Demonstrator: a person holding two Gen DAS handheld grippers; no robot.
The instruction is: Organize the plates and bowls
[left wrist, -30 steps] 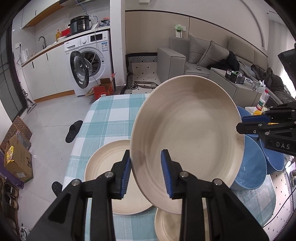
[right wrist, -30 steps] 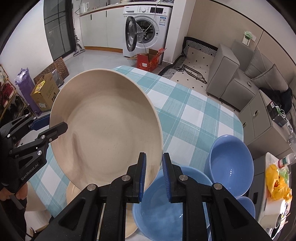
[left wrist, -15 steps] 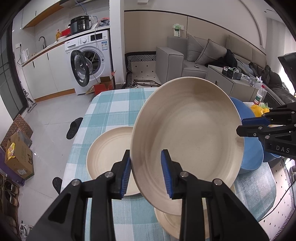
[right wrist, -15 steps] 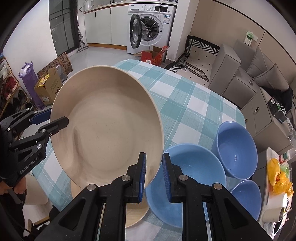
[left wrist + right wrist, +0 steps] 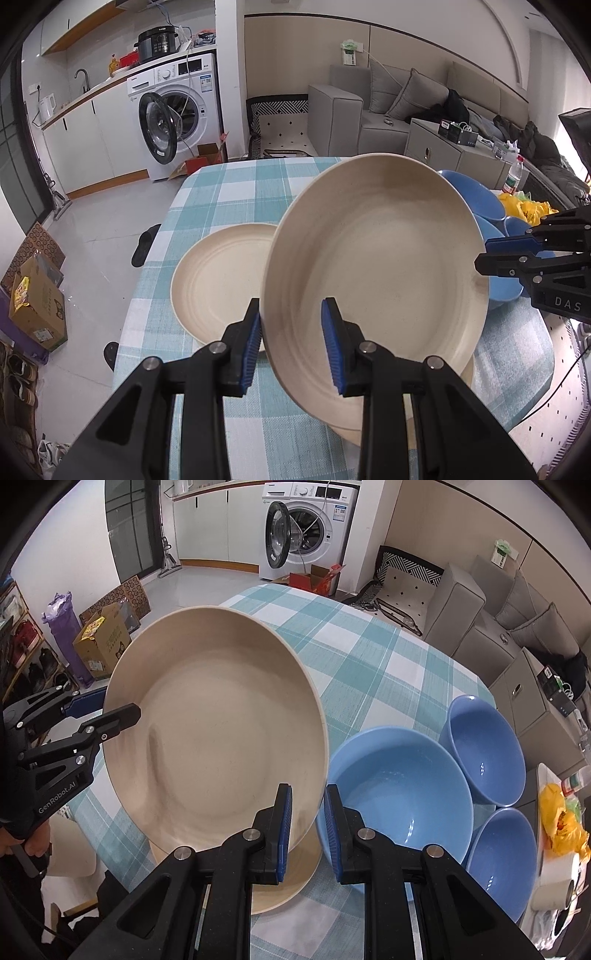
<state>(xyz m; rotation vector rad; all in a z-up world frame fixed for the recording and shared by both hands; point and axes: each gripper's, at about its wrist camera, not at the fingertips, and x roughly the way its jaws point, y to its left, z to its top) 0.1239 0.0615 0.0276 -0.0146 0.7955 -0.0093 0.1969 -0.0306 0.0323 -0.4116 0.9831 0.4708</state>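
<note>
A: Where is the cream plate (image 5: 373, 266) right now?

B: In the air, tilted, above the checked cloth of the surface (image 5: 236, 192). The left gripper (image 5: 291, 343) has its jaws pinching the plate's near rim, and the right gripper (image 5: 307, 823) has its jaws pressed onto the opposite rim.

A: What lies underneath?

B: A second cream plate (image 5: 218, 284) lies flat just left of the held one, partly covered by it in the left view. A third cream plate (image 5: 291, 878) sits below the right gripper, mostly hidden.

A: And on the other side?

B: A large blue bowl (image 5: 399, 801) stands close beside the held plate's right rim, with two smaller blue bowls, one farther (image 5: 484, 753) and one nearer (image 5: 502, 864), touching or nearly touching it. Whether the plate touches the large bowl, I cannot tell.

A: Anything beyond the surface?

B: A washing machine (image 5: 177, 110) with its door open, a grey sofa (image 5: 369, 99), and a cardboard box (image 5: 103, 642) on the floor.
</note>
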